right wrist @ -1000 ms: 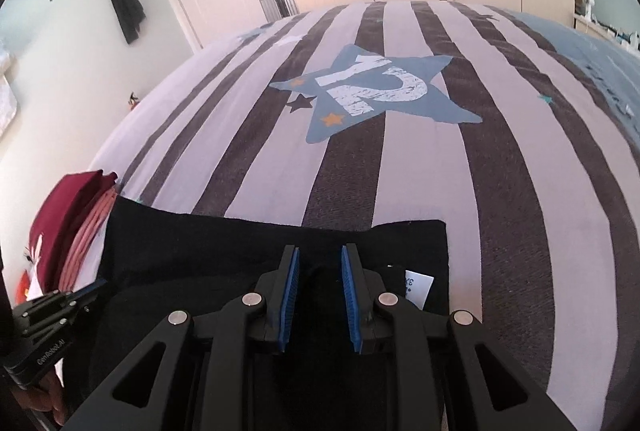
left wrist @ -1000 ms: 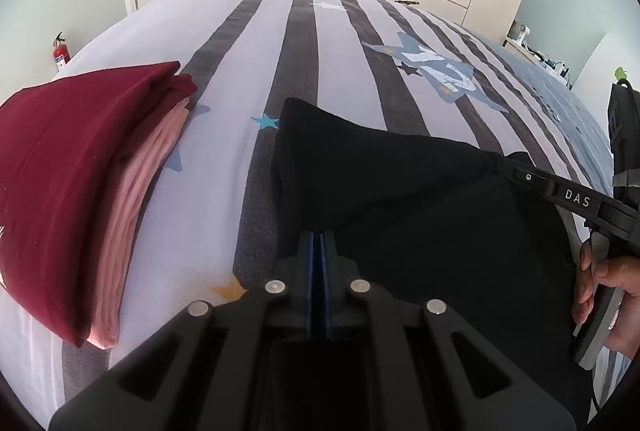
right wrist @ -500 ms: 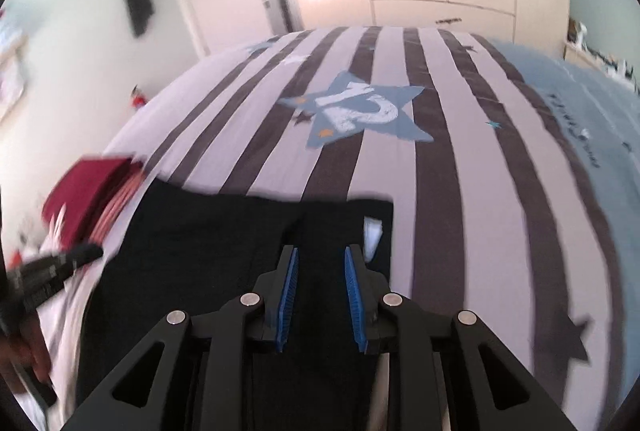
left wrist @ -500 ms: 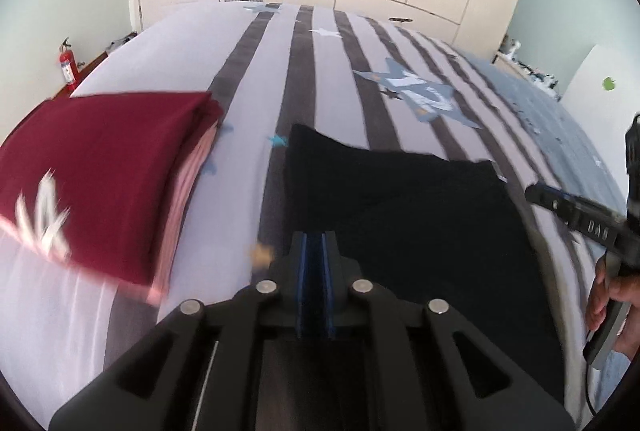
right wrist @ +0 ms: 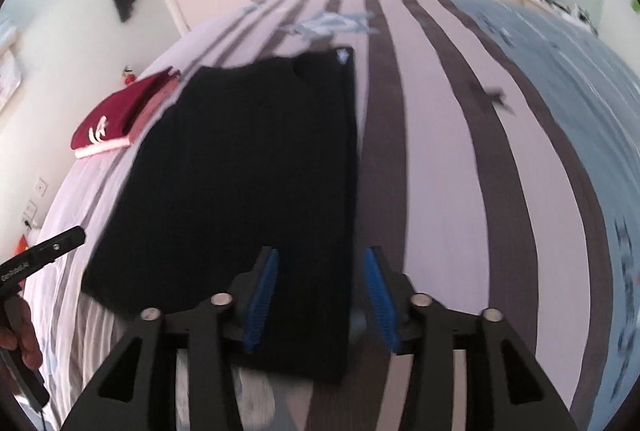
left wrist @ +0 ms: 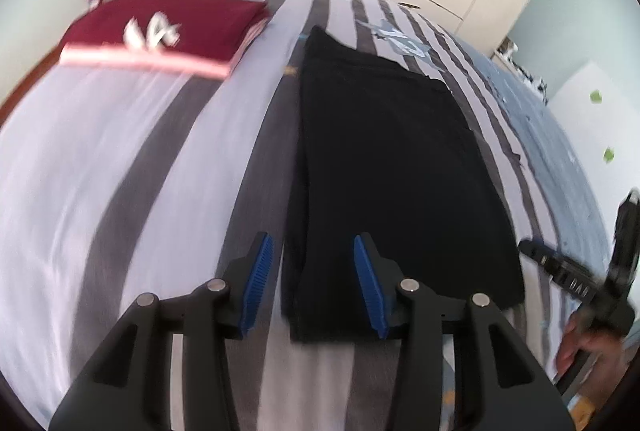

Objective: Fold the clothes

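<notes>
Left gripper [left wrist: 313,285] and right gripper [right wrist: 320,301] both newly released, pulled back toward 6 o'clock; black garment [left wrist: 384,159] flat on bed [left wrist: 120,167]. Lengthwise fold likely next.

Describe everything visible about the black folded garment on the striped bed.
The black folded garment is a plain, dark, soft-looking fabric, folded into a long flat rectangle. It lies on the grey-and-white striped bedcover, lengthwise along the stripes. A small white tag shows at its far corner. Both the left gripper and right gripper hang open above its near edge, apparently not touching it.
</notes>
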The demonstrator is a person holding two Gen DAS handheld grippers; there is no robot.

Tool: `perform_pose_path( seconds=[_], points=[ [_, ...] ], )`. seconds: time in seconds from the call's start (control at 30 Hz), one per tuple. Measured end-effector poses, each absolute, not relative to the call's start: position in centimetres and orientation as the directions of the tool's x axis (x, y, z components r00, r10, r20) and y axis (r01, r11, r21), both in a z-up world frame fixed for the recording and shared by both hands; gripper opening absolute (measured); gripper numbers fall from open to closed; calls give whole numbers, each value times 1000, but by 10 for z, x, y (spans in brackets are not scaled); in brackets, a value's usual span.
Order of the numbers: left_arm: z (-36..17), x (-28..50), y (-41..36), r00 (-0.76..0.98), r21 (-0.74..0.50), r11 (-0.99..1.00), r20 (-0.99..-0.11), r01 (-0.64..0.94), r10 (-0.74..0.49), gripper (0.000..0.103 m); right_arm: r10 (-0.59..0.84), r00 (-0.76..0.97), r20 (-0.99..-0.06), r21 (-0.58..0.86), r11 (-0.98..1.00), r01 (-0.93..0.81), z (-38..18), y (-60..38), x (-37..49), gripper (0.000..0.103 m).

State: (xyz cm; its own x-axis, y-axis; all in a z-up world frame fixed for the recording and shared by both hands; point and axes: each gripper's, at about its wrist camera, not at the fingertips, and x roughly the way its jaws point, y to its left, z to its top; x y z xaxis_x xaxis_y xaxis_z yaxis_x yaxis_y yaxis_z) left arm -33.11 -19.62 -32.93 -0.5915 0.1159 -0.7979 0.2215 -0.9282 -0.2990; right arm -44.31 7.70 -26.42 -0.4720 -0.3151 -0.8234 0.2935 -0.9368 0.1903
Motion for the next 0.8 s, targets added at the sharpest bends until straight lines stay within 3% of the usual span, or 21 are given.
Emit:
perform_pose_path(
  seconds=[0.3, 0.8],
  points=[
    [-343, -310, -187, -589, -279, -934, -802, 225, 98, 44, -371, -431, -823, 267, -921, 283, -285, 89, -401, 44],
    [-368, -310, -177, -587, -253, -949, -804, 190, 97, 51, -404, -445, -799, 275, -904, 328, -305, 88, -399, 46]
  ],
)
